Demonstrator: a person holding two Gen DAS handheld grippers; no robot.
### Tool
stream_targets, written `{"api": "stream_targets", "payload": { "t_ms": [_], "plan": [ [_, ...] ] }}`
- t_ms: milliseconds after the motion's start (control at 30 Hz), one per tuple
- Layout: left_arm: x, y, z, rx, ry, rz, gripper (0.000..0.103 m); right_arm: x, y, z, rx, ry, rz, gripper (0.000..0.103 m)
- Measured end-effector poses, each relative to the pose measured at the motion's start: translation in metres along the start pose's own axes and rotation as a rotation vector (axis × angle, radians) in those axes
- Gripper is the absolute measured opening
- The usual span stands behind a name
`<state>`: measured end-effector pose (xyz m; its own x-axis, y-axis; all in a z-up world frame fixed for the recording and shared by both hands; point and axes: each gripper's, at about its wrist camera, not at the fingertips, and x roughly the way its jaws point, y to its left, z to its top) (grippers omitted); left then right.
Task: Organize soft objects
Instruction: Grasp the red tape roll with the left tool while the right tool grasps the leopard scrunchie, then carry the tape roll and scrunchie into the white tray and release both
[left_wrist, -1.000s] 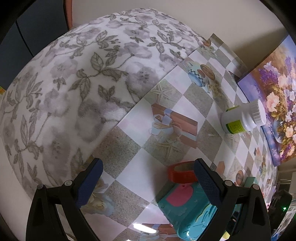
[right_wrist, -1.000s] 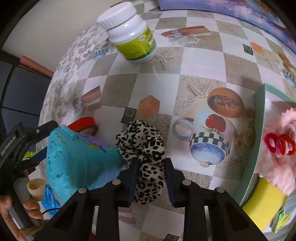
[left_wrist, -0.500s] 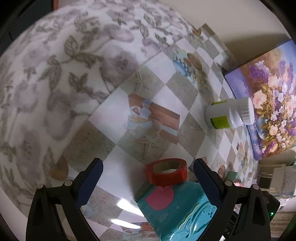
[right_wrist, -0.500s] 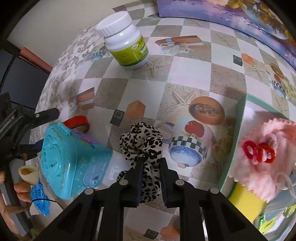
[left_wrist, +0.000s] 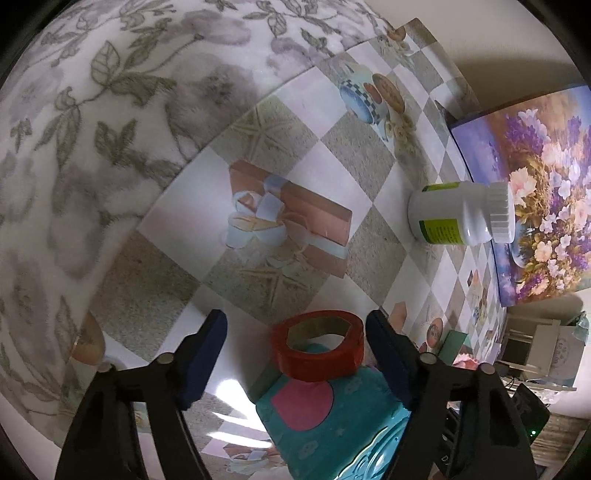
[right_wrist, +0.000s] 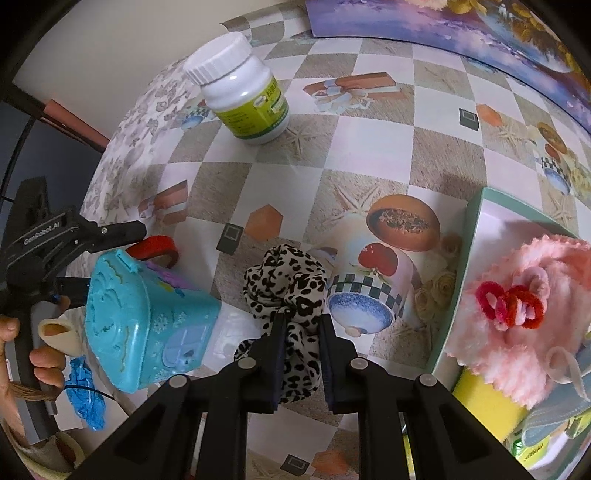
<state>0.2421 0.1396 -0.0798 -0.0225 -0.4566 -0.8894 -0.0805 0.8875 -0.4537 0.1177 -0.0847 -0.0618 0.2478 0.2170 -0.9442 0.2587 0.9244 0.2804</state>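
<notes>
The left gripper (left_wrist: 295, 350) is pointing steeply down, its jaws closing (pads not yet pressing anything); the right gripper (right_wrist: 301, 345) is pinching something, angled downward.

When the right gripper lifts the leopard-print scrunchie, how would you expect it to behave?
The leopard-print scrunchie is bunched, gathered fabric, so probably floppy and light. The right gripper pinches one fold, so the rest likely dangles. Cloth seems unlikely to slip or roll.

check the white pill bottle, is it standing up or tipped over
Standing upright. In the right wrist view the white pill bottle rests on its base on the tablecloth, cap on top.
</notes>
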Motion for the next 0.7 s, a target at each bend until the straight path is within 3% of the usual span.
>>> {"api": "stream_targets", "payload": {
  "t_ms": [133,433,700],
  "plan": [
    [0.001,-0.002,-0.001,-0.009,0.011,-0.067,0.053,-0.001,-0.002,0.000,0.001,-0.003,0.008,0.018],
    [-0.007,-0.001,-0.004,-0.016,-0.044,-0.034,0.051,-0.013,-0.009,-0.004,0.016,-0.025,0.034,0.018],
    [-0.042,-0.001,-0.016,-0.017,-0.155,0.006,0.051,-0.046,-0.017,-0.013,0.048,-0.096,0.085,0.018]
  ]
}}
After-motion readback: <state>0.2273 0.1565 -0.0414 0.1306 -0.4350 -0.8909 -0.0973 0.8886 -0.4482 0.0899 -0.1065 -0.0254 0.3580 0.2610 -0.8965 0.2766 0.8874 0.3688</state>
